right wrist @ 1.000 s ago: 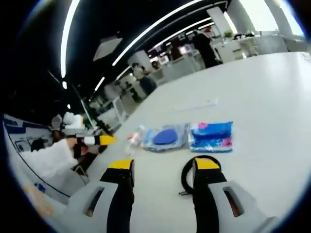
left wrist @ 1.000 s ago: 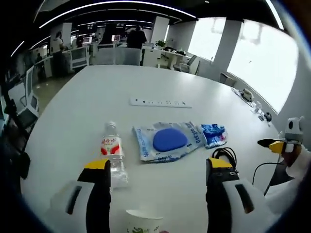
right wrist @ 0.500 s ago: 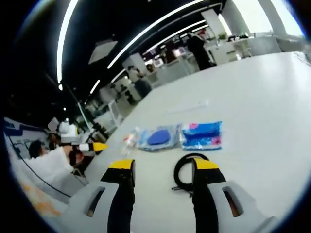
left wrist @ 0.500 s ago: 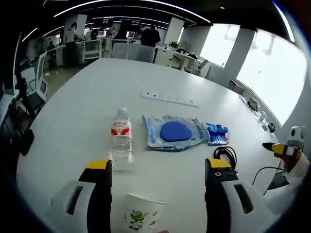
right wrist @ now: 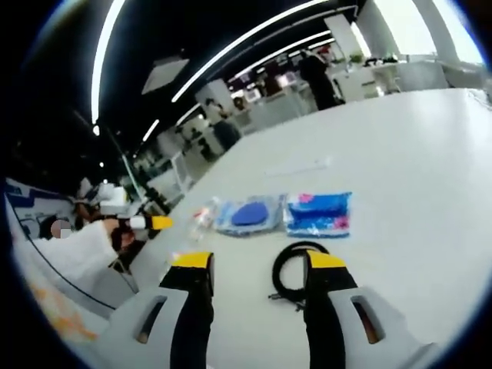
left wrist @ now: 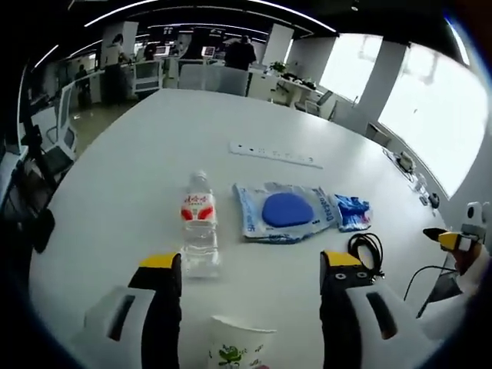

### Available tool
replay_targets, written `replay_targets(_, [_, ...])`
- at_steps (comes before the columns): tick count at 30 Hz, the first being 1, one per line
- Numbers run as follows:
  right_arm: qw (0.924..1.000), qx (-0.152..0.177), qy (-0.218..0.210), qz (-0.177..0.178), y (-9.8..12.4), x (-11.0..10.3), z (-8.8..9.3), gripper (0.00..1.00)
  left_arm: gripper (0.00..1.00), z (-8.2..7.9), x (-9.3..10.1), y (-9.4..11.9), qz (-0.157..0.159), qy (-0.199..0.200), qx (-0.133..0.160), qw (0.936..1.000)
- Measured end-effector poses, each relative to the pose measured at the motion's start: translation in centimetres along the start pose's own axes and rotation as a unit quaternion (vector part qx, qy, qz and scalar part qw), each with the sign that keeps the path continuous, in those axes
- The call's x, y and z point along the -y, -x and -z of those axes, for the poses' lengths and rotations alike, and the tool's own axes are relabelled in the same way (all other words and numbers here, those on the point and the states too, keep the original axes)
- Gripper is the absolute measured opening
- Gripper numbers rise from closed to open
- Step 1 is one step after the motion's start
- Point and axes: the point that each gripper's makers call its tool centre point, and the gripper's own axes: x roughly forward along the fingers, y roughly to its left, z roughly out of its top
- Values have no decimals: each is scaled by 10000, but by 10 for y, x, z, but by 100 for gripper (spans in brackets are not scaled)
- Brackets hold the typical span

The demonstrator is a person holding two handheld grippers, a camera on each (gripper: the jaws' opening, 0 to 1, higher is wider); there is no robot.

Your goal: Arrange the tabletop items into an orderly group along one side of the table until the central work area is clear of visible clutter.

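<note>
Bottle [left wrist: 199, 231] upright; cup [left wrist: 240, 352], pouch [left wrist: 285, 211], packet [left wrist: 353, 212], cable [left wrist: 368, 250] nearby

left gripper [left wrist: 247, 265] and right gripper [right wrist: 250, 265] each have two black jaws tipped yellow on white slotted housings; a white sleeve [right wrist: 73, 257] fills the right gripper view's left edge.

Red label on water bottle [left wrist: 199, 227] carries white characters, too small for us to read. Print on clear pouch [left wrist: 286, 211] around blue pad unreadable too. Paper cup [left wrist: 240, 352] bears green motif; we make out no lettering.
</note>
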Motion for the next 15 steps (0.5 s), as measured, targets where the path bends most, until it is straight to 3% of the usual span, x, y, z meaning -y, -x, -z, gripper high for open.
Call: replay_targets(15, [9994,-141,-169,266,-9,13,4,45,62,-18,-48,-60,-365,298,-551,9974])
